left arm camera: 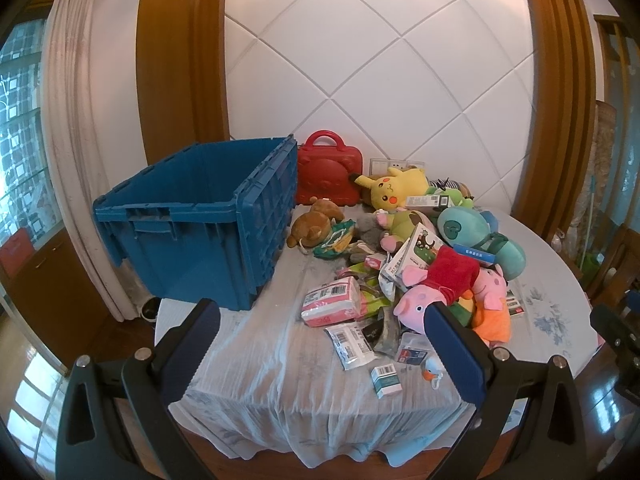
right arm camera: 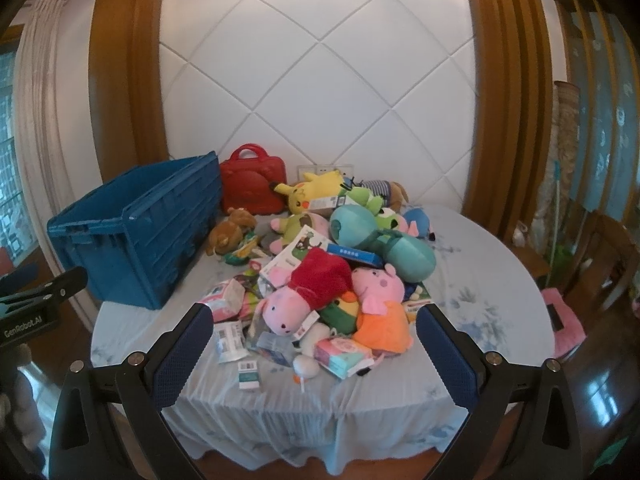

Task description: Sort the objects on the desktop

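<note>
Round table under pale blue wrinkled cloth [left arm camera: 280,360]; deep blue ribbed plastic crate [left arm camera: 192,232] stood at its left rear, seemingly empty; heap of soft plush toys and small packets lay beside it, centre to right. Pink pig plush in red dress [right arm camera: 304,296] topped heap; likely light, squashy, best pinched at body. Left gripper [left arm camera: 320,344] and right gripper [right arm camera: 312,356] both gaped wide, holding nothing, short of table.

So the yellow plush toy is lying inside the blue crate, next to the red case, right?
Not quite. The yellow plush toy lies on the table, outside the blue crate, though it is next to the red case. The left wrist view shows this.
</note>
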Demonstrator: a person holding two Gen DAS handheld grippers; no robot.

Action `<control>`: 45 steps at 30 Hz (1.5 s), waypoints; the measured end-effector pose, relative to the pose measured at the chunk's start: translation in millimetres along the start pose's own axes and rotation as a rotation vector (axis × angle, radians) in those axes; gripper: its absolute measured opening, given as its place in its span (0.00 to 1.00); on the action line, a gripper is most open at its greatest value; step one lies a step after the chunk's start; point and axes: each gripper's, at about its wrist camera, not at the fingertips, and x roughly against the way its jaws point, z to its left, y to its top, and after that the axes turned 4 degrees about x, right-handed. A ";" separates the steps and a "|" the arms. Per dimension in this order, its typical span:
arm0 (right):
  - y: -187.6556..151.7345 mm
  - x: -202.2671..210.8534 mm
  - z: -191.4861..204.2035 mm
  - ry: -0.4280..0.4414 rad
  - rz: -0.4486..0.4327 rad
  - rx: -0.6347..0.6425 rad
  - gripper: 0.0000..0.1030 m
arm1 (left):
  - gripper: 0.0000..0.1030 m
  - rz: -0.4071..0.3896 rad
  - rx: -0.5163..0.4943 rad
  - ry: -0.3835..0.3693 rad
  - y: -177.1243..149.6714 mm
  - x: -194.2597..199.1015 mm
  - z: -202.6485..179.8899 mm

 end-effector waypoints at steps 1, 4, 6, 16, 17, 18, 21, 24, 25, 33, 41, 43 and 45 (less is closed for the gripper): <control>-0.3 -0.1 0.0 0.000 0.000 0.000 1.00 | 1.00 0.001 0.000 0.000 -0.1 0.0 -0.2; -0.1 -1.8 -0.9 0.002 0.001 -0.001 1.00 | 1.00 0.003 0.001 -0.001 0.1 -0.8 -1.0; -0.8 -2.6 -1.2 0.003 0.004 -0.002 1.00 | 1.00 0.006 0.000 0.000 0.4 -2.4 -2.0; -8.4 -14.4 -10.6 0.017 0.026 -0.017 1.00 | 1.00 0.060 0.013 0.004 -6.4 -21.6 -4.9; -10.6 -17.3 -11.9 0.020 0.032 -0.018 1.00 | 1.00 0.073 0.015 0.003 -8.2 -25.9 -5.4; -12.5 -20.2 -13.6 0.024 0.038 -0.018 1.00 | 1.00 0.086 0.016 0.005 -10.4 -30.8 -6.0; -20.2 -31.4 -20.8 0.041 0.061 -0.022 1.00 | 1.00 0.125 0.011 0.013 -19.1 -47.4 -10.1; -29.9 -48.6 -33.1 0.064 0.083 -0.028 1.00 | 1.00 0.172 -0.001 0.012 -30.8 -67.3 -18.1; -32.8 -54.4 -37.3 0.070 0.089 -0.030 1.00 | 1.00 0.189 -0.003 0.015 -35.9 -75.2 -21.7; -78.1 -131.0 -76.6 0.099 0.236 -0.061 1.00 | 1.00 0.337 -0.027 0.032 -93.5 -148.5 -60.9; -128.2 -211.6 -72.1 0.161 0.326 -0.079 0.87 | 0.99 0.451 -0.034 0.023 -161.4 -230.5 -95.6; -135.9 -223.8 -67.6 0.164 0.342 -0.087 0.77 | 0.98 0.459 -0.050 0.027 -171.0 -244.5 -100.8; -142.2 -234.4 -63.6 0.162 0.355 -0.093 0.75 | 0.94 0.474 -0.056 0.032 -177.5 -256.7 -102.2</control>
